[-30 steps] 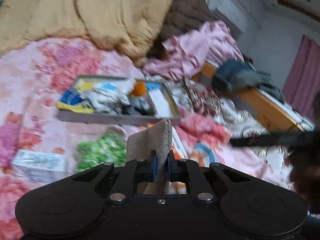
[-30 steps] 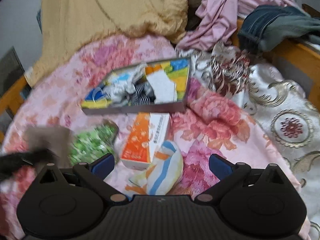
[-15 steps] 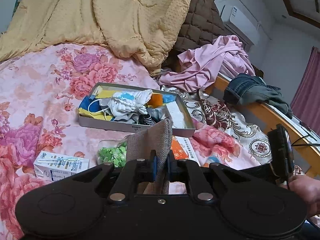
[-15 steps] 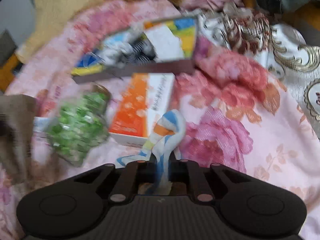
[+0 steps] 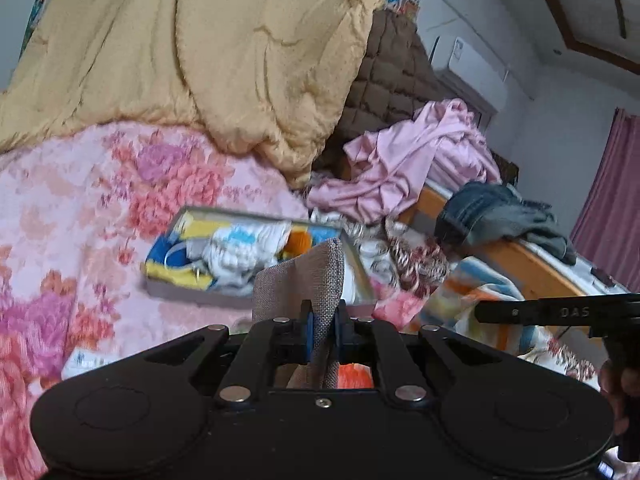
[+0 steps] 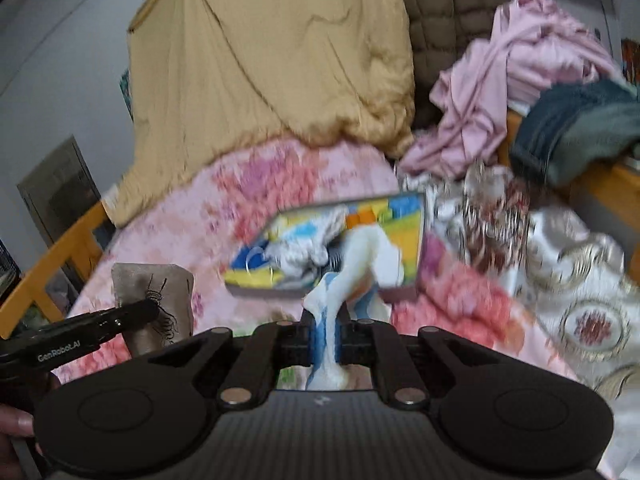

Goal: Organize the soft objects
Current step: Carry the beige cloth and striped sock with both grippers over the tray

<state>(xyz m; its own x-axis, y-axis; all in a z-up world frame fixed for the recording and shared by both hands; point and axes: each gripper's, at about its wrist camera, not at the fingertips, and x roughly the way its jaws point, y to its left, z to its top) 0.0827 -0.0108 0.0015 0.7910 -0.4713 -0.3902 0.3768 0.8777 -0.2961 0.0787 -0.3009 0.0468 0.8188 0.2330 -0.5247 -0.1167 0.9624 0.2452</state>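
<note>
"GenRobot.AI" on left hand-held gripper (image 6: 148,312), "DAS" on right hand-held gripper (image 5: 480,312)

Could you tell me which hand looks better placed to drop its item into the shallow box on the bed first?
Probably right. The right gripper, shut on the striped sock, has the box directly ahead; the left gripper, holding the grey pouch, sits slightly off to its side.

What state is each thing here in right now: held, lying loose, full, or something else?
Left tool: shut on the grey-brown fabric pouch.
Grey-brown fabric pouch: pinched, held up off the bed.
Right tool: shut on the striped sock.
Striped sock: gripped, lifted, dangling.
Shallow grey box: open, lying on the bedspread, holding a jumble of soft items.
Pink garment: crumpled in a heap.
</note>
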